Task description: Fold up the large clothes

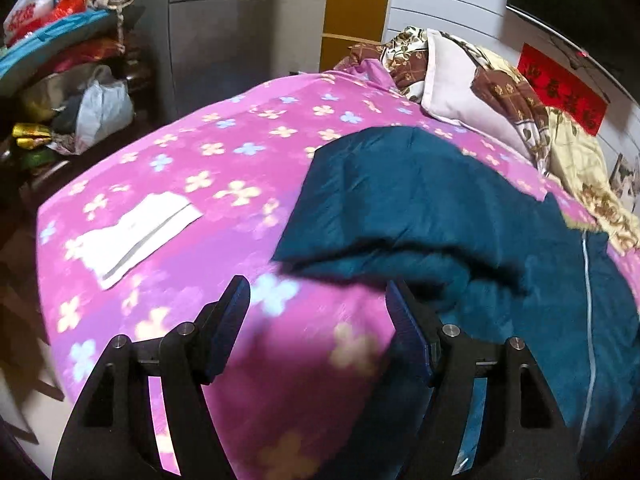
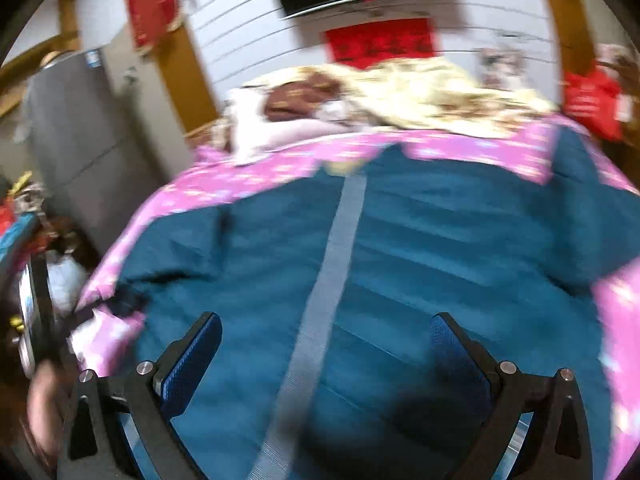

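a large teal padded jacket (image 1: 460, 216) lies spread on the bed's pink flowered sheet (image 1: 224, 152), and everything else sits around that jacket. in the left wrist view one side of it is folded over its own body, making a thick rounded edge, and a pale zipper line (image 1: 587, 300) runs down the part beyond the fold. the left gripper (image 1: 318, 300) hangs over bare sheet just beside that folded edge, jaws spread wide and holding nothing; its right finger sits right at the jacket's border, though whether it touches the cloth is unclear. well to the left of the jacket a flat white folded item (image 1: 136, 232) rests on the sheet. past the jacket's far edge lie a pale pillow (image 1: 460, 92) and a brown and cream floral quilt (image 1: 568, 144). the right wrist view is blurred: the right gripper (image 2: 326, 340) is above the jacket's middle, fingers parted and empty, with the grey zipper strip (image 2: 324, 292) running between them. a red banner (image 2: 380, 46) hangs on the wall beyond the jacket.
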`<state>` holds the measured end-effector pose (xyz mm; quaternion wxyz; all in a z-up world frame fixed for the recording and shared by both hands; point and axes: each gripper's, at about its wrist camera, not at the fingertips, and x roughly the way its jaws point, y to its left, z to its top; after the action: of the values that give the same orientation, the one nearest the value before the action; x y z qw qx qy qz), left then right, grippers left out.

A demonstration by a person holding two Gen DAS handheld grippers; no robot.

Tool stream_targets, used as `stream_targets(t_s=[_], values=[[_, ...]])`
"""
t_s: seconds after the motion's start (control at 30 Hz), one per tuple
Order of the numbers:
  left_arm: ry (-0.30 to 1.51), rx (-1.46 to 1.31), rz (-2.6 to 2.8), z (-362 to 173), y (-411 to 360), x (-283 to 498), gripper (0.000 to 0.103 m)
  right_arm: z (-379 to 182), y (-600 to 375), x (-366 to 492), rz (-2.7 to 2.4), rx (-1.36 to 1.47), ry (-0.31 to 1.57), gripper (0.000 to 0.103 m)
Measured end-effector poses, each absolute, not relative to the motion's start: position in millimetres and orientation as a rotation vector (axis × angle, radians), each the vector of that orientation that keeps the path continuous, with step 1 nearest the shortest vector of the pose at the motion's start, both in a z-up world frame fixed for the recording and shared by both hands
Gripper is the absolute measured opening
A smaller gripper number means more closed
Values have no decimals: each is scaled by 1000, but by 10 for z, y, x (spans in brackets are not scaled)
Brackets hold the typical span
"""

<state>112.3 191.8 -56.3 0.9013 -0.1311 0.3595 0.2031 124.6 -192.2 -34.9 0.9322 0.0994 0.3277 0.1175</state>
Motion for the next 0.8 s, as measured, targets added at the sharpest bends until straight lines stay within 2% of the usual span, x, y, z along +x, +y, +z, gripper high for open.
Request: stream_targets(t_s=[0.13, 0.27, 0.33, 0.4, 0.6, 0.67, 0.73, 0.8], values=[[768, -253, 461, -729, 1924, 1047, 71, -495, -1180, 2105, 414, 280, 739, 103], [811, -287, 502, -804, 1988, 1067, 71, -855, -587, 2800, 529, 375, 886, 103], [773, -341, 507, -740, 2055, 1020, 71, -1081, -458, 2990, 523, 493, 980, 103], [742, -366, 485, -655, 2057, 1013, 71, -1178, -409, 3053, 541, 592, 981, 103], [690, -328, 429, -501, 1922, 1010, 71, -1172, -162, 3262, 688, 650, 970, 103], [685, -336, 434, -491, 1942, 1018, 71, -1144, -200, 3291, 717, 707, 927, 82], [696, -350, 446, -516, 1983, 1042, 71, -1106, -255, 3256, 729, 728, 890, 29], [724, -374, 446, -580, 2025, 1070, 71, -1068, -203, 3240, 738, 675, 899, 11]])
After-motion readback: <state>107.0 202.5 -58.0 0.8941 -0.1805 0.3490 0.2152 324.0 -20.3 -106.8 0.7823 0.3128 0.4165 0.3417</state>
